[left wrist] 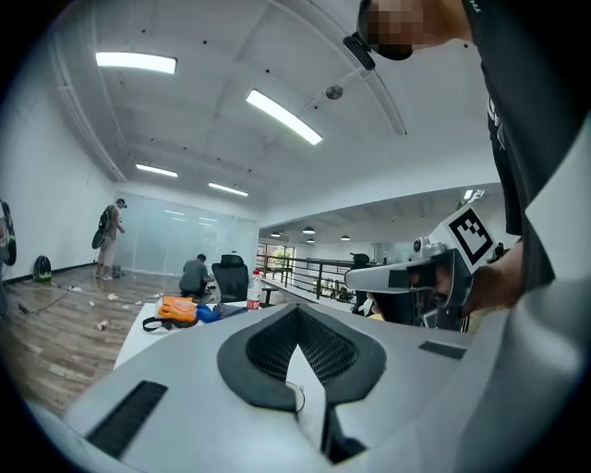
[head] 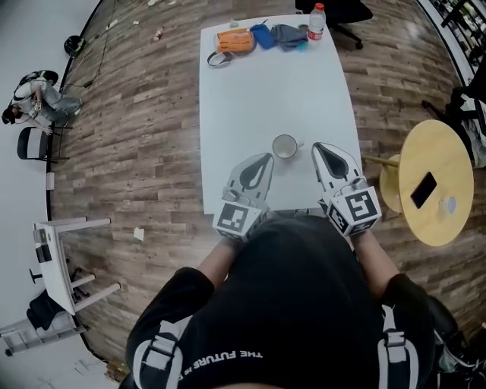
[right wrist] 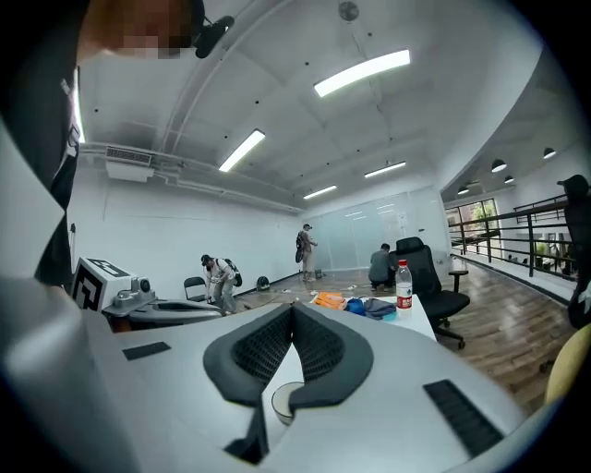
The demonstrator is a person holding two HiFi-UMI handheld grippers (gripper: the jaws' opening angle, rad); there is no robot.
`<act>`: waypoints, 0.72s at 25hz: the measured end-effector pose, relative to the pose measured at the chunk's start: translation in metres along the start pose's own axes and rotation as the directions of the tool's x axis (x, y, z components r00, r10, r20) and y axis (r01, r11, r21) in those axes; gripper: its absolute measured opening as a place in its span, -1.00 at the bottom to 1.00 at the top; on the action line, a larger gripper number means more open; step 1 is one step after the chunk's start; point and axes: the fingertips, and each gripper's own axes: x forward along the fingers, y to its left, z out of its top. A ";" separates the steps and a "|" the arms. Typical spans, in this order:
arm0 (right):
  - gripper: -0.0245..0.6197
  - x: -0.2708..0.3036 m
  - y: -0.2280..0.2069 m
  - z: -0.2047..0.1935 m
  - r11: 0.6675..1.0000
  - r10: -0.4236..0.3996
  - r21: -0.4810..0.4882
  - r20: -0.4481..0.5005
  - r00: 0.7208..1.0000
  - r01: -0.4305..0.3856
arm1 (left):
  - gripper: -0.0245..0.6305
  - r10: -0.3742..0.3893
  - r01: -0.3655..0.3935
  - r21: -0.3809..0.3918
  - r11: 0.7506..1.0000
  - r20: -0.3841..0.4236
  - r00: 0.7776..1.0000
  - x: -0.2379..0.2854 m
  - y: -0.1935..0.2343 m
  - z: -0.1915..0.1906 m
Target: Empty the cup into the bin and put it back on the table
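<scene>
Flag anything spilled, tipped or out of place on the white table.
Nothing stands out. The cup stands upright on the table, no spill around it; the bottle at the far end is upright too.

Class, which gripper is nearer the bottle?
Right. The bottle stands at the table's far end, straight ahead of the right gripper; the left gripper lies further left.
</scene>
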 end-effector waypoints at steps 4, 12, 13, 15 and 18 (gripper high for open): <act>-0.88 0.001 -0.004 -0.001 1.000 -0.021 -0.016 -0.017 1.000 0.021 | -0.86 -0.027 0.027 -0.015 1.000 0.009 1.000 0.005 -0.010 0.011; -0.87 -0.004 -0.007 -0.008 1.000 -0.025 -0.014 -0.020 0.999 0.024 | -0.86 -0.037 0.037 0.014 0.999 0.003 0.999 0.005 -0.005 0.004; -0.87 -0.003 -0.007 -0.010 1.000 -0.022 -0.019 -0.025 0.999 0.022 | -0.86 -0.039 0.039 0.019 0.999 0.005 0.999 0.005 -0.005 0.002; -0.87 -0.002 -0.009 -0.010 1.000 -0.024 -0.021 -0.030 0.999 0.023 | -0.86 -0.040 0.040 0.010 0.999 0.005 0.999 0.007 -0.005 0.003; -0.88 0.000 -0.009 -0.009 0.999 -0.027 -0.024 -0.032 0.999 0.027 | -0.86 -0.038 0.038 -0.014 0.999 0.004 0.999 0.006 -0.007 0.007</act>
